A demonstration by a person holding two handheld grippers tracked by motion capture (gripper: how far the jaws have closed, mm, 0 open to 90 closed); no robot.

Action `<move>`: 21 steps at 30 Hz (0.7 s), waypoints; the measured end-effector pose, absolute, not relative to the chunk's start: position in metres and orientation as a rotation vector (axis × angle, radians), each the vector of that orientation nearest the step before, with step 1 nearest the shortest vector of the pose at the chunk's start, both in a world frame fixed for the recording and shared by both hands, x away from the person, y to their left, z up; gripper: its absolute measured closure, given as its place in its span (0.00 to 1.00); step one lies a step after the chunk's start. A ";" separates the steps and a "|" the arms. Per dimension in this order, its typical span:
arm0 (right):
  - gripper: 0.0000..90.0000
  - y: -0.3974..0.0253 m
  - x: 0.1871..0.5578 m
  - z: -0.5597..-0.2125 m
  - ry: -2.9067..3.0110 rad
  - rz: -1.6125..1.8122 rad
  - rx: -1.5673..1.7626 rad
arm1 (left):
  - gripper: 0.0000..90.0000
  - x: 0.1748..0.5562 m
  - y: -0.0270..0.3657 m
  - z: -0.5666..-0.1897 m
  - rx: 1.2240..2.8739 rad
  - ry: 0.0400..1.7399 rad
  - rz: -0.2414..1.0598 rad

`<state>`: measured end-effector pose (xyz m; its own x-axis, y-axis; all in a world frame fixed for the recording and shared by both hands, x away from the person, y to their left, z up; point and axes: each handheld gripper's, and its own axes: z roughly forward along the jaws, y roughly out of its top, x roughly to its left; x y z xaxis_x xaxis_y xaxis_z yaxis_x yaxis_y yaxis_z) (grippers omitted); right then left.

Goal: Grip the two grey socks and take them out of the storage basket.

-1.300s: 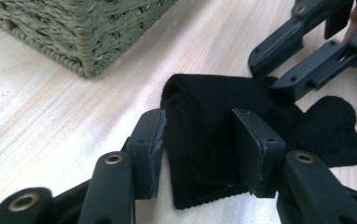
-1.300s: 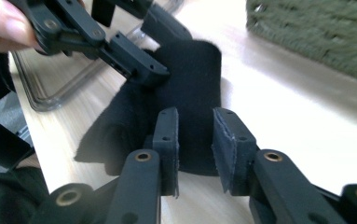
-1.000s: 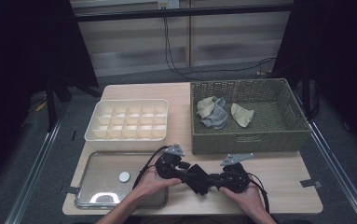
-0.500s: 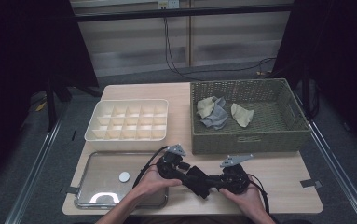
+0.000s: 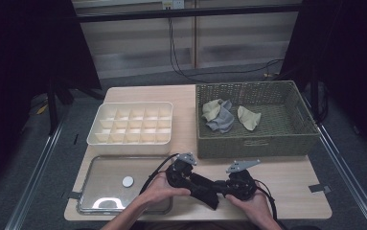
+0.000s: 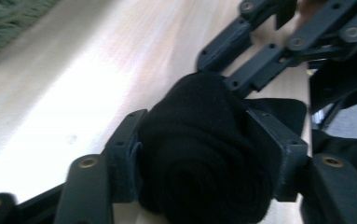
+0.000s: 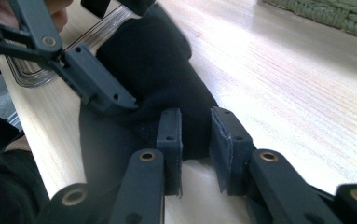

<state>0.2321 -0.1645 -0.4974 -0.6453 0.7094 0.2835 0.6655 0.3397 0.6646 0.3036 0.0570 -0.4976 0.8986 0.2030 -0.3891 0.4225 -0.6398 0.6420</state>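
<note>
wooden table (image 5: 286,179) in dark room | wicker basket (image 5: 258,143) at 2 o'clock, cloths inside | divided tray (image 5: 131,124) at 10 | black sock (image 5: 205,189) at 6, front edge | left gripper (image 6: 204,154) clamped round rolled end | right gripper (image 7: 195,135) jaws narrowly parted on sock's other end, grip unclear

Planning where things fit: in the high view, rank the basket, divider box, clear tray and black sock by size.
1. Basket
2. Divider box and clear tray: look alike, unranked
3. Black sock
</note>
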 end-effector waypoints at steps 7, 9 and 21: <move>0.82 -0.166 0.235 -0.501 2.511 1.255 1.314 | 0.61 0.303 0.057 -0.496 2.291 0.433 -0.430; 0.81 -0.168 0.236 -0.501 2.505 1.272 1.312 | 0.65 0.303 0.058 -0.496 2.284 0.454 -0.435; 0.68 -0.171 0.240 -0.495 2.435 1.354 1.226 | 0.69 0.308 0.063 -0.488 2.274 0.508 -0.391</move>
<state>0.2399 -0.1708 -0.4949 -0.6716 0.6860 0.2798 0.5997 0.2816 0.7490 0.3077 0.0632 -0.4883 0.8740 0.2382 -0.4236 0.4705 -0.6327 0.6151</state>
